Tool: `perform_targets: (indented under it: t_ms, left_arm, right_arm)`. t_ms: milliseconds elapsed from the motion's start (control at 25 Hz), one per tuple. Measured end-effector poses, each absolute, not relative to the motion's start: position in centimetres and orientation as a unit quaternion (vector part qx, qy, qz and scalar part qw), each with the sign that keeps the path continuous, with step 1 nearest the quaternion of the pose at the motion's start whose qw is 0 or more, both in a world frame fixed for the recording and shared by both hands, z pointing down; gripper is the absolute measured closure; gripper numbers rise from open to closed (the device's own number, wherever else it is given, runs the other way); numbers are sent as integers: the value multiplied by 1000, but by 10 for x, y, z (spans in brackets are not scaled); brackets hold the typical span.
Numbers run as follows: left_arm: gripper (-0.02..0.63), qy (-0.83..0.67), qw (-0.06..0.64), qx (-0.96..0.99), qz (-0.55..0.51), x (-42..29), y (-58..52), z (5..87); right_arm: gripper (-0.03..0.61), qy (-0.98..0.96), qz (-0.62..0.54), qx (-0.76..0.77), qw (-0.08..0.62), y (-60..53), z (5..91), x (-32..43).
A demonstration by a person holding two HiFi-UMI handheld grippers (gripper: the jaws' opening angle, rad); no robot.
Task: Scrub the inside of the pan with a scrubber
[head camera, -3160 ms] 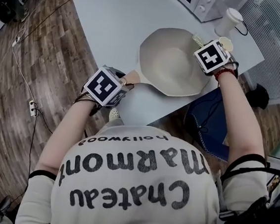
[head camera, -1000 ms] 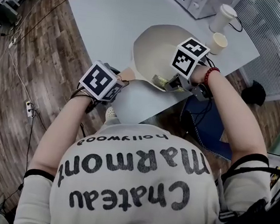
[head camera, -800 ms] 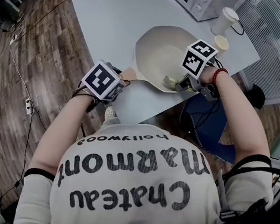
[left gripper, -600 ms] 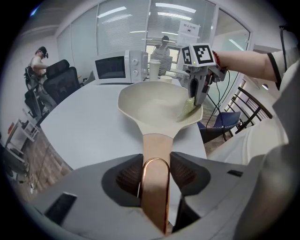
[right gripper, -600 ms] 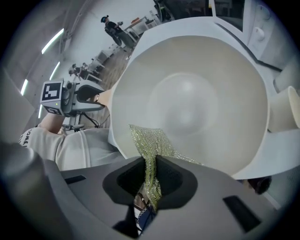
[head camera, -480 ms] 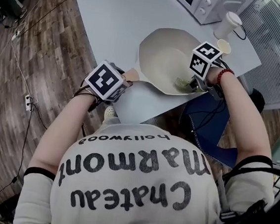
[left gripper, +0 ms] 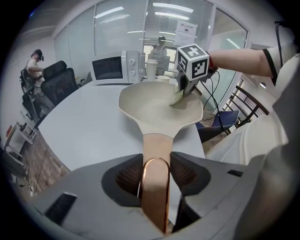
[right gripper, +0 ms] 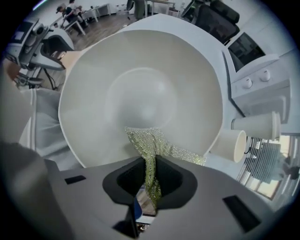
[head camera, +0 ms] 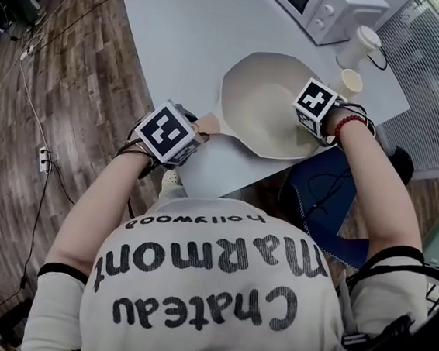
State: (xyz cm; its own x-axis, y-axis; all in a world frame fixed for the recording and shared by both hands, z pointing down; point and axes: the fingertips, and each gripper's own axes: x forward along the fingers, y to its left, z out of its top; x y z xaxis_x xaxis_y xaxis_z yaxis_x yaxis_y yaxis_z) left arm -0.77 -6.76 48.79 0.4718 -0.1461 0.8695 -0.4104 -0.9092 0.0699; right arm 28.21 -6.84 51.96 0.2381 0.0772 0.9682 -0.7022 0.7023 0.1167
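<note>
Hand-held gripper [right gripper: 149, 180] pinching green mesh scrubber [right gripper: 152, 147], draped on cream pan [right gripper: 140, 93] wall

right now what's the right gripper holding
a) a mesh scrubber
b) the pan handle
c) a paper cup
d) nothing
A: in the right gripper view, the right gripper is shut on a greenish mesh scrubber that drapes onto the inner wall of the pan. The pan handle is clamped in the left gripper instead.
</note>
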Motion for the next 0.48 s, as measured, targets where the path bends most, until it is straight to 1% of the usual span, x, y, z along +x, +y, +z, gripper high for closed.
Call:
perform_targets:
  t_ms: [160,320,400,480]
  left_arm:
    - [428,-164,144,845,487,-9,-64,489]
    - [428,-157,156,841,493,-8,-60,492]
    - [426,-161,143,841,496,-8,-65,492]
    - [417,-169,129,844,493,-7,-67,493]
  right_arm:
    - [518,-569,213,312,730,-81,519,285]
    - [518,-595,79,372,708,-117,513,289]
    - [518,-608,22,443,659,-142,495,291]
    - [517,-644,30,522,559,-154,470,286]
